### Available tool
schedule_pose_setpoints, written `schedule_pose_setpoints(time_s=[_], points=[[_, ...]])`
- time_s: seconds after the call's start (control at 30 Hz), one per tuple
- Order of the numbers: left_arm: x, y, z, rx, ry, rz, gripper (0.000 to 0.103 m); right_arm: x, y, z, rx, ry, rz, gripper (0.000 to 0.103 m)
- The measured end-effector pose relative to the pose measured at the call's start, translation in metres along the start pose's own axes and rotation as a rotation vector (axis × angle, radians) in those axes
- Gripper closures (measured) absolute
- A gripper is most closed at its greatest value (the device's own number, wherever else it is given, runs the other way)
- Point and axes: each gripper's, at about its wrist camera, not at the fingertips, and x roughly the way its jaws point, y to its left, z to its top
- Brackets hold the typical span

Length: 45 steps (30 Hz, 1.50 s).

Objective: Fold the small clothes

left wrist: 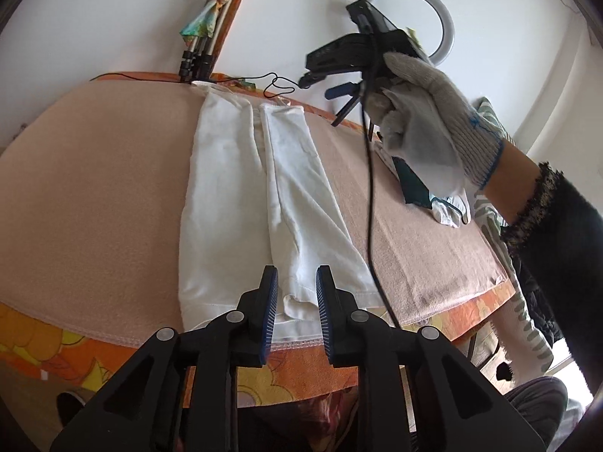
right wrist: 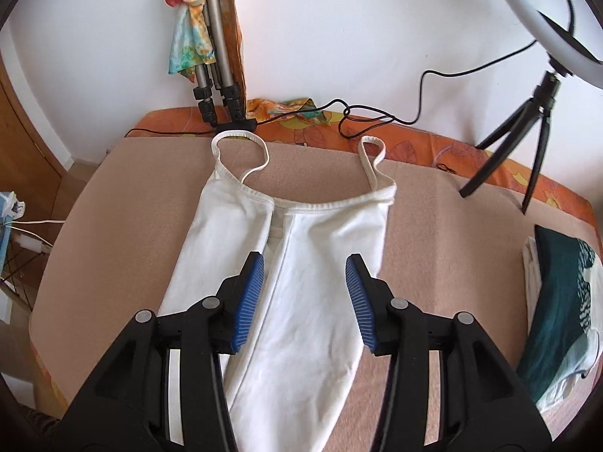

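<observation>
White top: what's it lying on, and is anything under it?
The white top lies flat on a beige blanket, which covers an orange patterned cloth showing at the edges. Both sides are folded inward, hiding its middle. Anything beneath it is covered.

Top (right wrist: 301, 256) on blanket (right wrist: 113, 207), pile (right wrist: 561, 312) rightward

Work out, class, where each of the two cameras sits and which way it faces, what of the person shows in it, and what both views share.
Left wrist: low at the table's near edge, facing along the white camisole from its hem; shows the left tongs and the gloved right hand holding the other tool.
Right wrist: higher, looking down towards the straps and wall; shows only the right tongs, open.
Shared: the camisole, ring light, folded tripod.
</observation>
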Motion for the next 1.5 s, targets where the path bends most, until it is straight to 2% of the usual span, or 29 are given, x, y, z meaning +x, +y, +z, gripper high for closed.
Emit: schedule_pose_setpoints(time_s=[0.07,0.2,0.27,0.47,0.57,0.67,0.7,0.73,0.8,0.9,0.97,1.0,1.17,1.27,1.4,1.5], points=[[-0.009,0.014,0.004,-0.005,0.01,0.01,0.066,-0.031,-0.01,-0.024,0.043,-0.017,0.028,0.056],[-0.014,0.046,0.011,-0.038,0.071,0.034,0.066,-0.077,-0.02,-0.083,0.115,-0.011,0.044,0.056],[-0.006,0.059,0.013,-0.062,0.133,0.027,0.066,-0.092,-0.021,-0.118,0.132,0.008,0.048,0.056],[0.028,0.08,0.004,-0.135,0.305,-0.016,0.067,-0.094,-0.021,-0.216,0.264,0.126,0.136,0.056],[0.03,0.077,0.007,-0.149,0.293,-0.042,0.067,-0.091,-0.024,-0.245,0.312,0.157,0.175,0.056],[0.032,0.072,0.009,-0.151,0.295,-0.056,0.071,-0.086,-0.026,-0.258,0.357,0.169,0.243,0.056],[0.033,0.069,0.009,-0.136,0.293,-0.055,0.078,-0.085,-0.024,-0.262,0.36,0.178,0.263,0.056],[0.035,0.065,0.01,-0.115,0.287,-0.046,0.095,-0.083,-0.022,-0.266,0.357,0.187,0.269,0.056],[0.036,0.06,0.011,-0.084,0.274,-0.05,0.098,-0.081,-0.018,-0.269,0.349,0.196,0.281,0.056],[0.037,0.058,0.011,-0.048,0.249,-0.033,0.099,-0.081,-0.008,-0.272,0.305,0.184,0.266,0.057],[0.036,0.059,0.013,-0.047,0.241,-0.032,0.1,-0.082,0.0,-0.27,0.272,0.182,0.275,0.063],[0.035,0.06,0.014,-0.049,0.234,-0.031,0.1,-0.083,0.003,-0.27,0.259,0.18,0.275,0.072],[0.029,0.062,0.016,-0.046,0.214,-0.034,0.1,-0.101,0.022,-0.27,0.107,0.121,0.205,0.073],[0.033,0.065,0.015,-0.061,0.225,-0.033,0.1,-0.101,0.038,-0.272,0.003,0.101,0.125,0.073],[0.035,0.066,0.015,-0.06,0.226,-0.024,0.1,-0.092,0.047,-0.277,-0.049,0.121,0.087,0.073],[0.032,0.065,0.014,-0.055,0.217,-0.024,0.1,-0.09,0.052,-0.279,-0.088,0.101,0.014,0.073]])
